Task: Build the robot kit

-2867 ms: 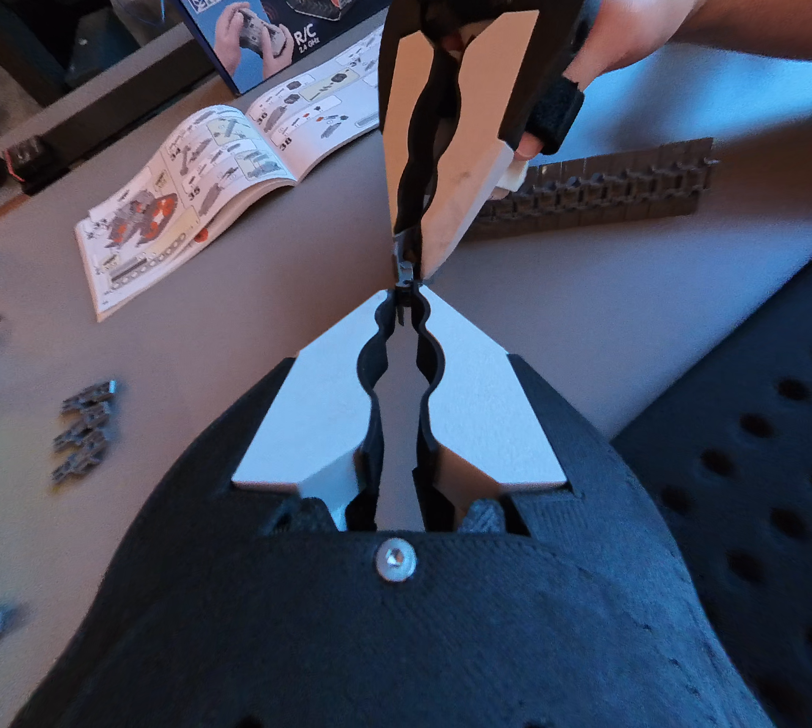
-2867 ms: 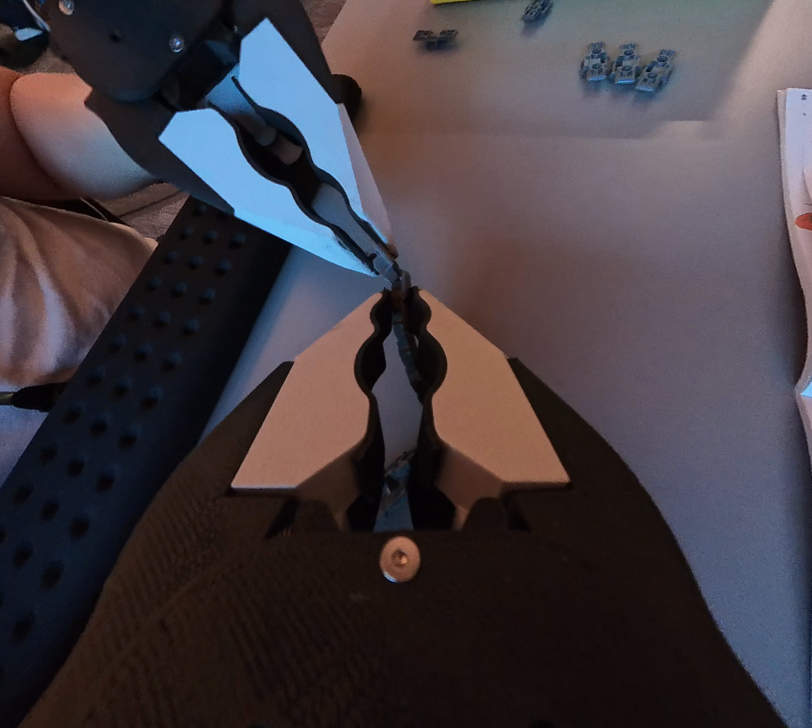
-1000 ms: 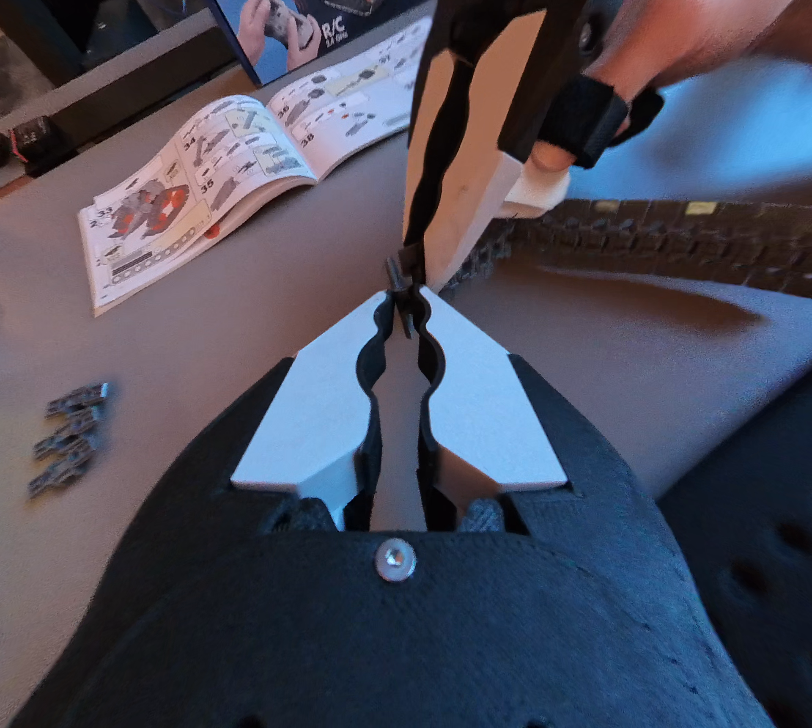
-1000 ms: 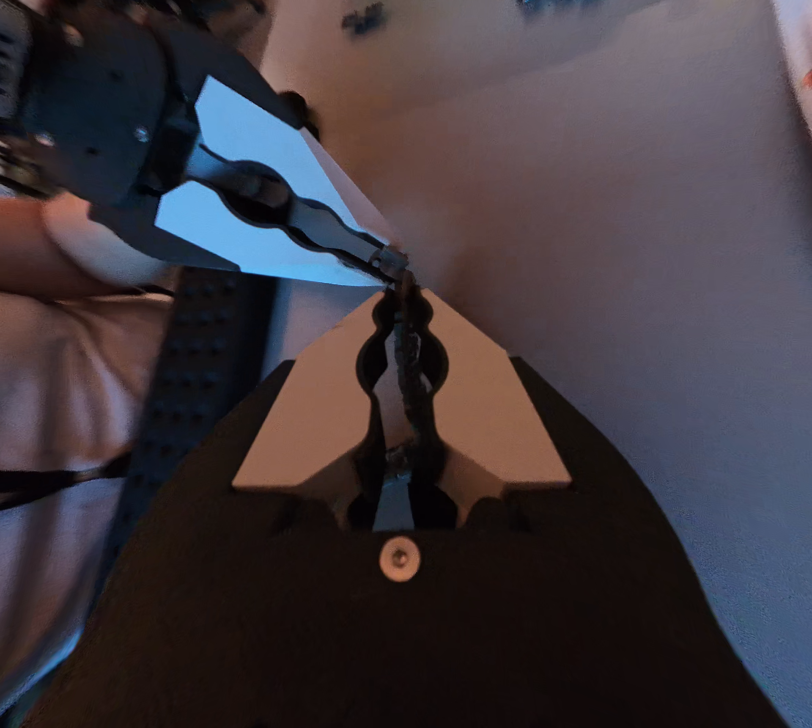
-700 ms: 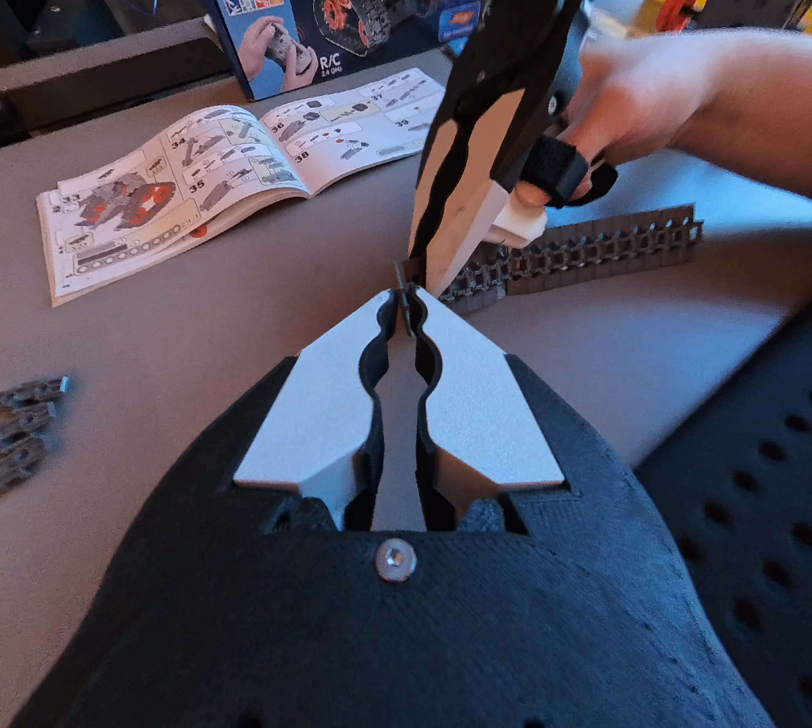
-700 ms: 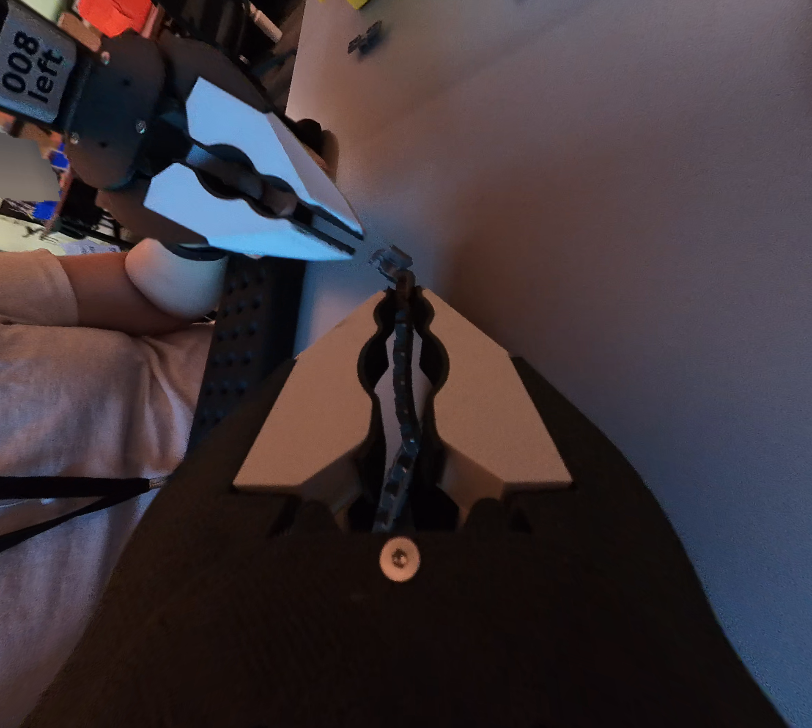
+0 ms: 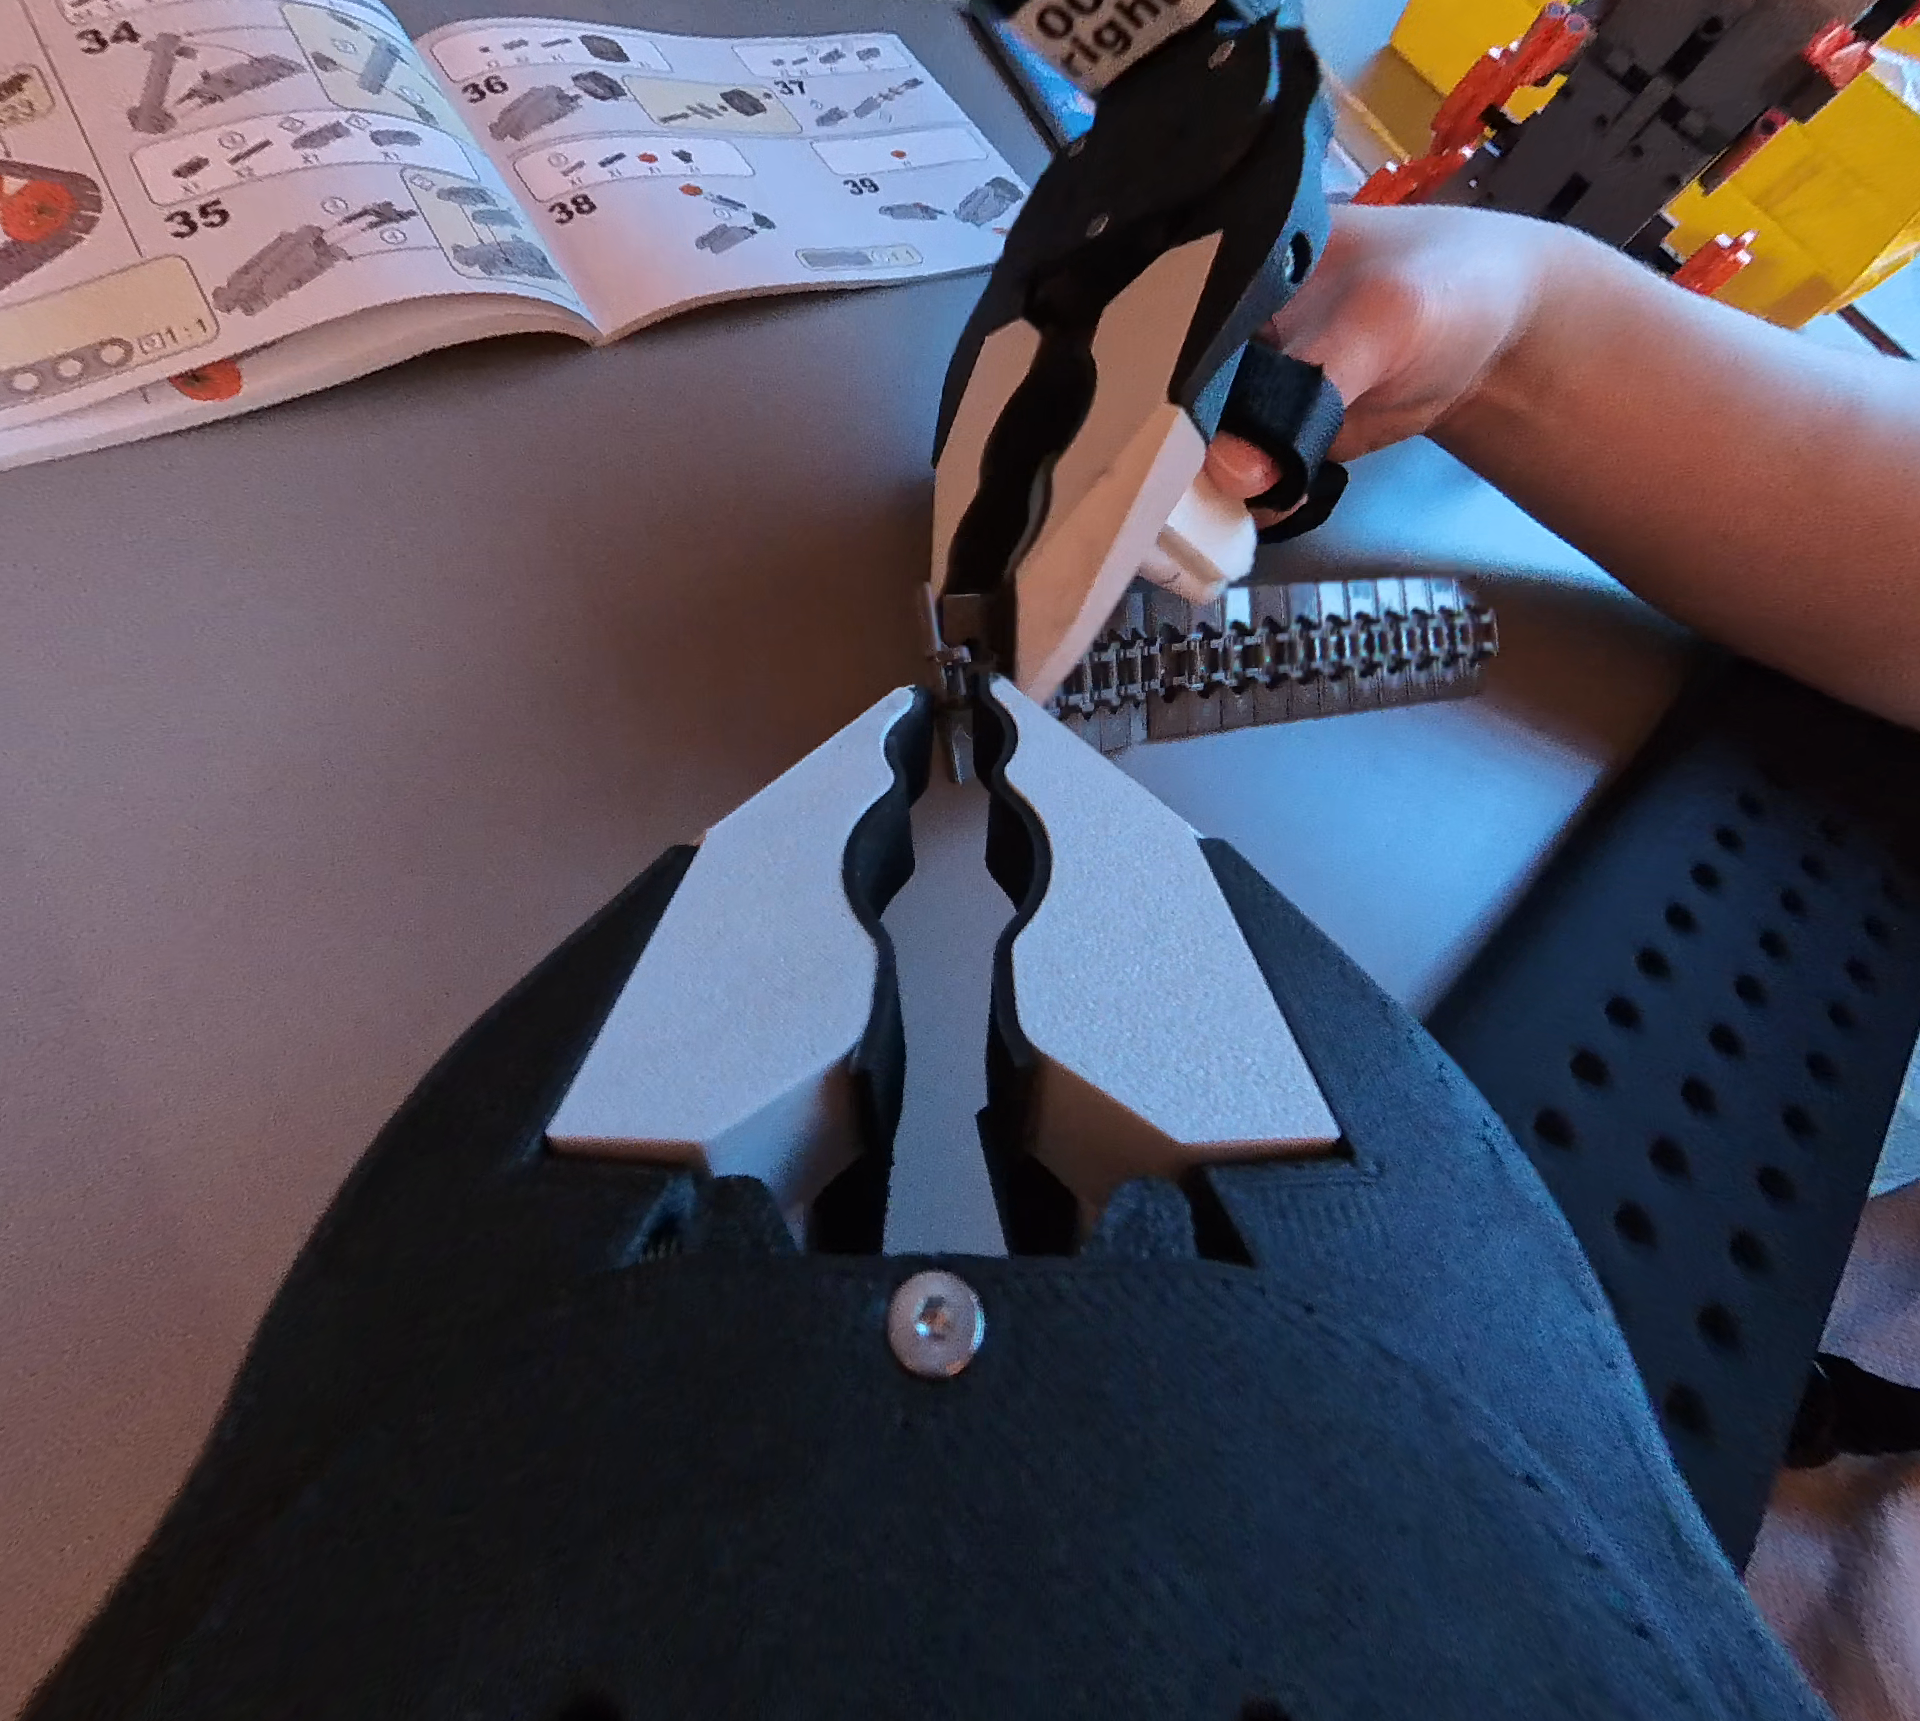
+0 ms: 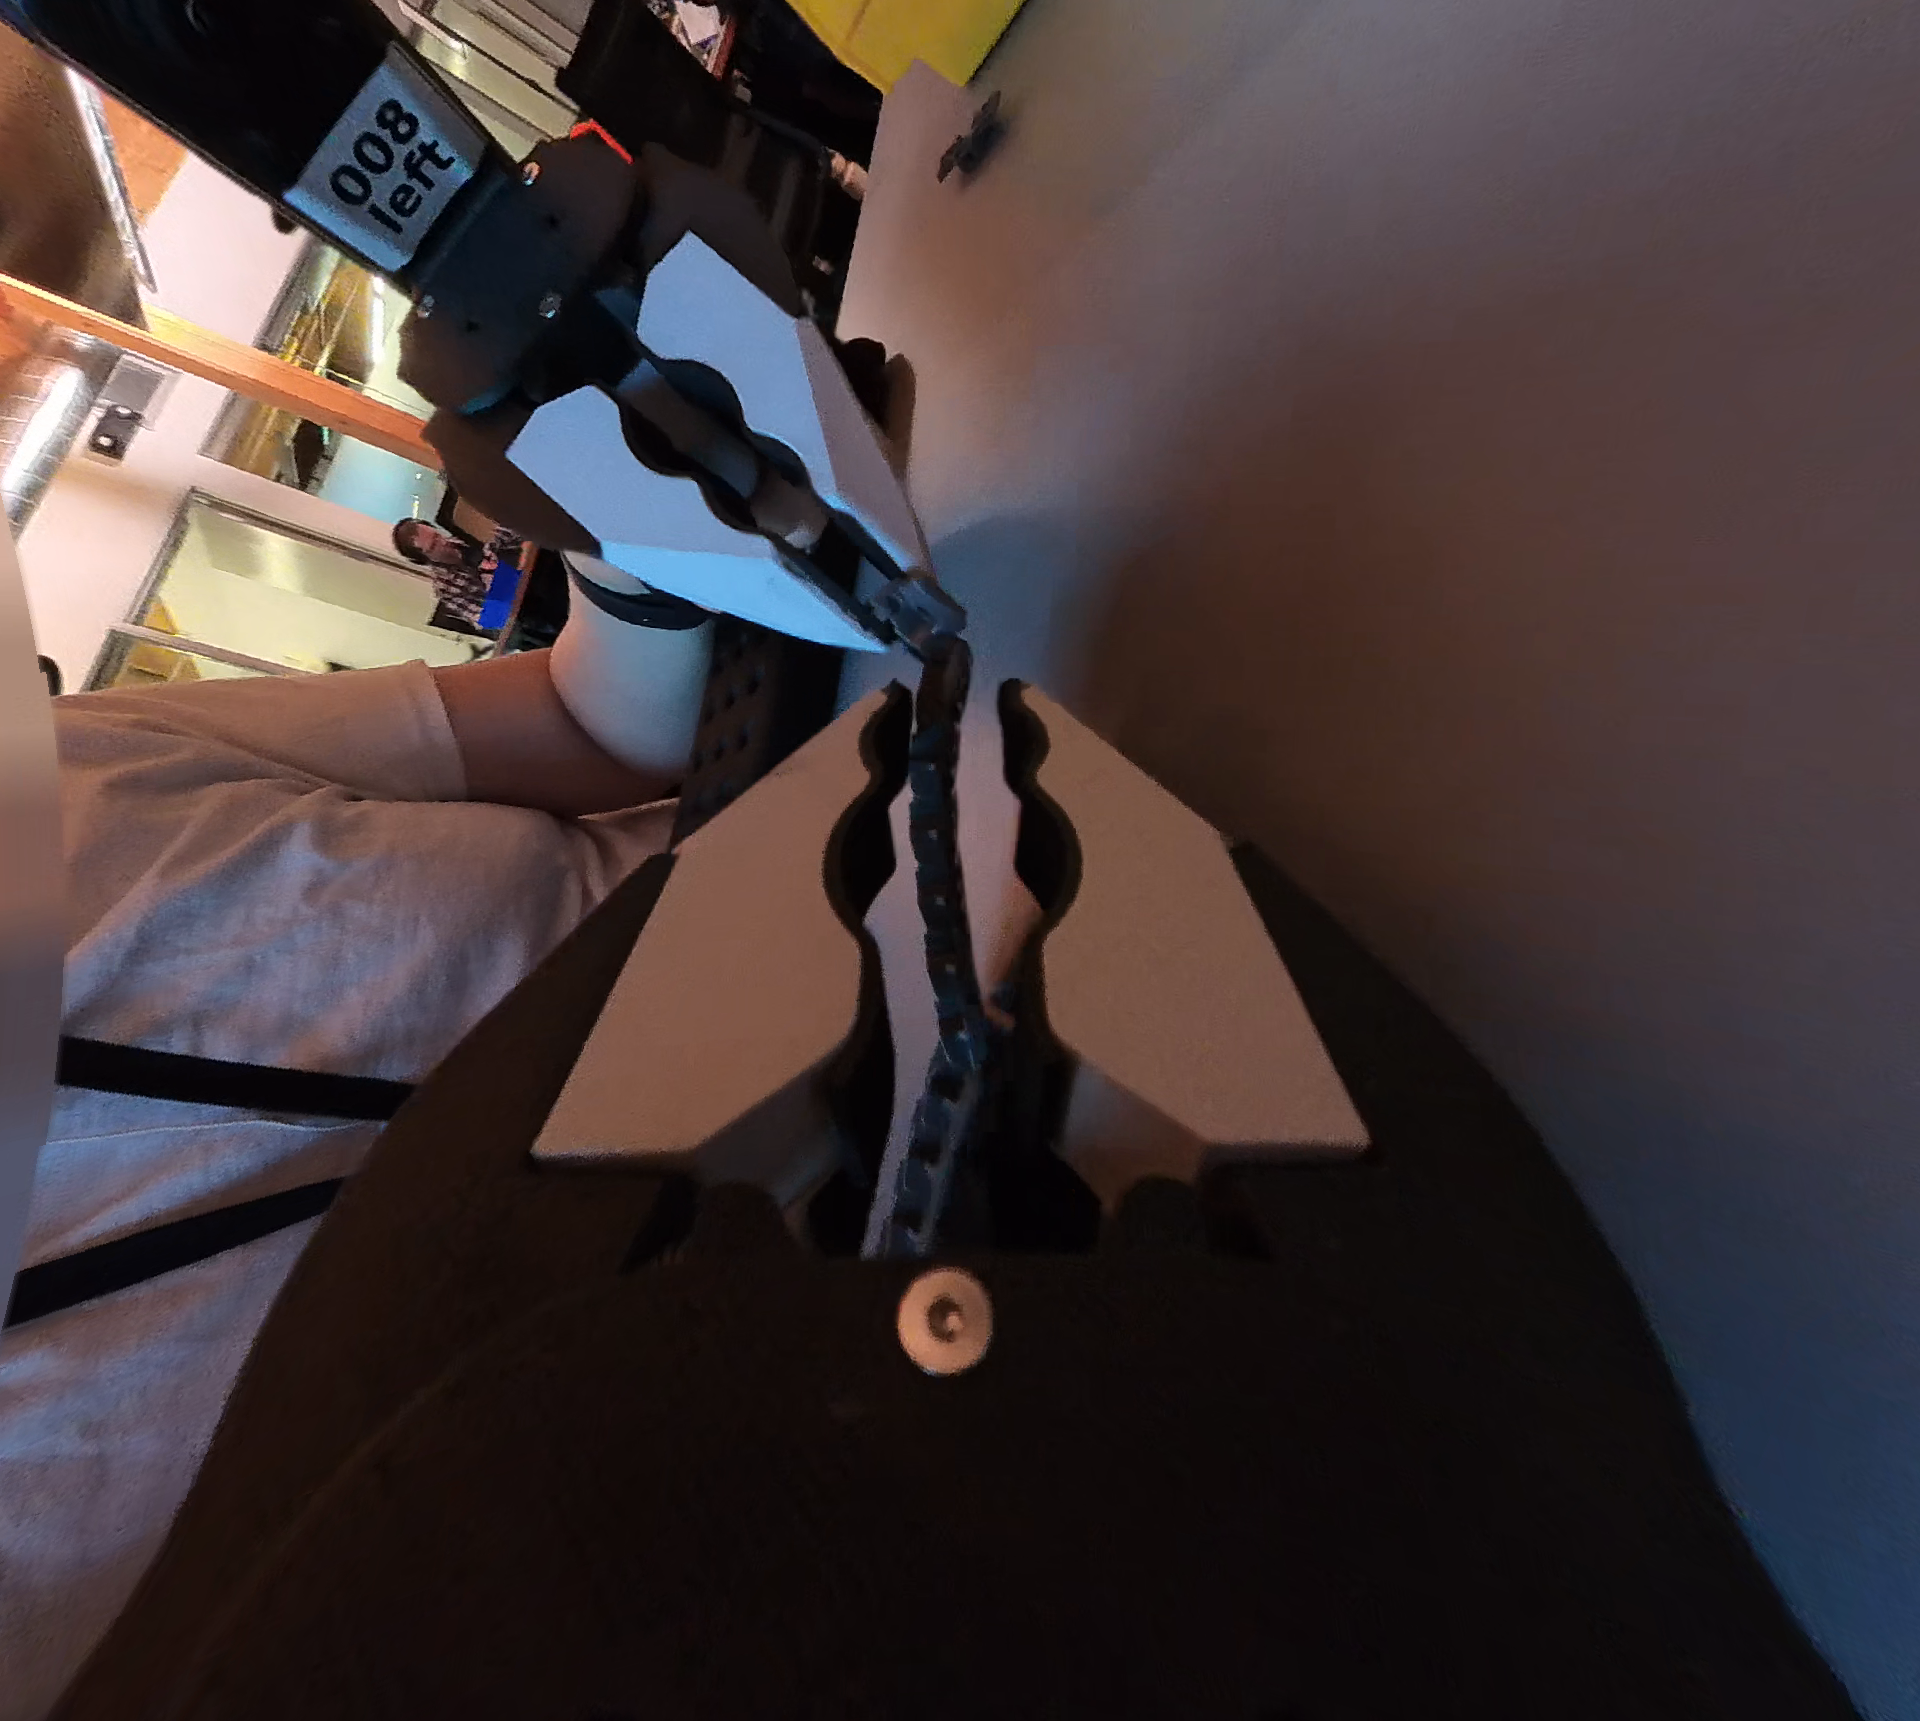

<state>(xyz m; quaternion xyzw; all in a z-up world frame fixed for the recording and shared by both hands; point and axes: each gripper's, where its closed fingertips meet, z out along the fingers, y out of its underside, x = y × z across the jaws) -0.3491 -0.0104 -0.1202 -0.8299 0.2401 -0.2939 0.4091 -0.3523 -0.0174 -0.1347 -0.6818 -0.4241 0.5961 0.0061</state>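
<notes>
The left gripper (image 7: 951, 705) pinches a small grey link (image 7: 948, 721) at its tips. The right gripper (image 8: 951, 695), at 12 o'clock, stands slightly parted around a dark track strip (image 8: 940, 892) above the bench (image 7: 520, 632); whether it grips is unclear.

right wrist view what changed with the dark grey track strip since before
The right gripper opened its fingers around the dark grey plastic track strip. The left gripper let go briefly, then re-gripped the small grey end link. The open white instruction booklet stayed put.
</notes>
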